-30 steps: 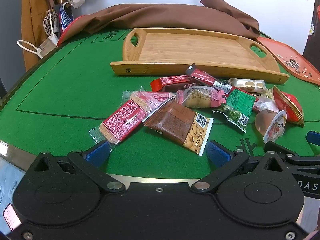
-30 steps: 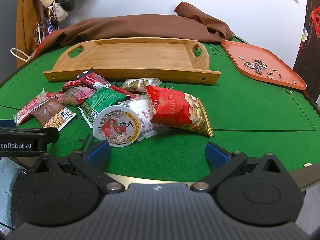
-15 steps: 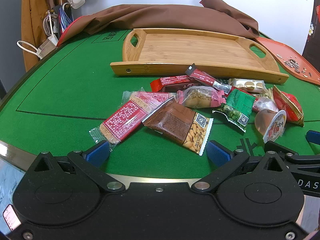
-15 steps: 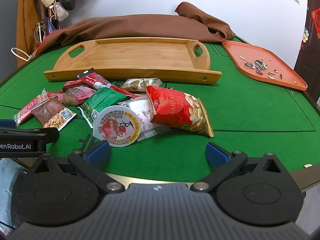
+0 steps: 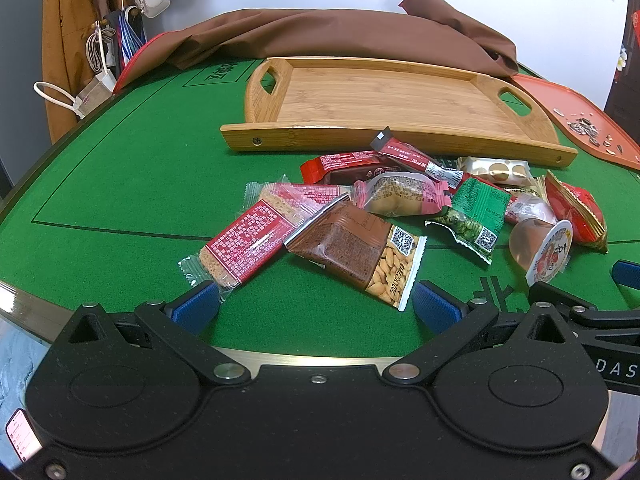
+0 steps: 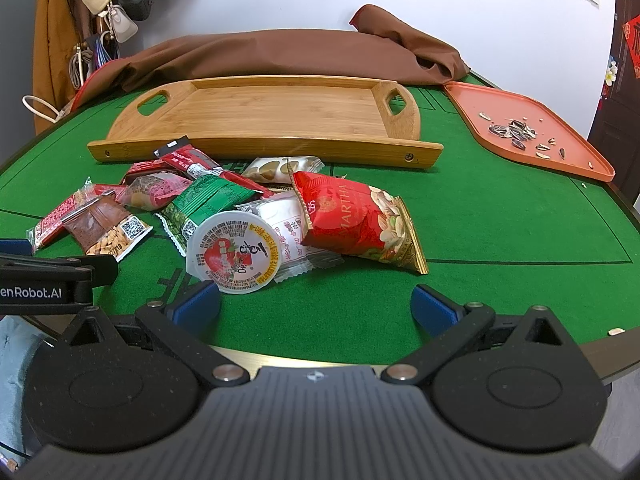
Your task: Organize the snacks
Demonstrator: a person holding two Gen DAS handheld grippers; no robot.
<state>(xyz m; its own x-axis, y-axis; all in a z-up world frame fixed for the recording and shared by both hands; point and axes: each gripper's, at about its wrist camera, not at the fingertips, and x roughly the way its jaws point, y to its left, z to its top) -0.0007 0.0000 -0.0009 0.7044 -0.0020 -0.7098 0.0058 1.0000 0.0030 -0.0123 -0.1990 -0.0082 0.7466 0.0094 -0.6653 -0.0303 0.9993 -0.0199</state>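
Snacks: a loose heap of packets (image 5: 400,216) lies on the green desk (image 5: 120,184), just near of the wooden tray (image 5: 384,100); none is in the tray yet, so by my reading the sorting has not begun.
Tray: bare and set broadside just beyond the heap, likely so each packet needs only a short carry.
Left tool (image 5: 316,306): released, fingers spread wide and holding nothing, low at the near desk edge; the brown peanut-bar packet (image 5: 356,252) lies just beyond its gap, the red cracker packet (image 5: 248,240) near its left finger.
Right tool (image 6: 316,306): also released and empty, facing the jelly cup (image 6: 234,256), which lies tipped on its side with its lid toward the camera, leaning on the pile; the red nut bag (image 6: 356,224) lies just to its right.
Orange tray (image 6: 528,132): far right, holding seed husks, apart from the snacks.
Brown cloth (image 6: 280,56): bunched beyond the wooden tray.
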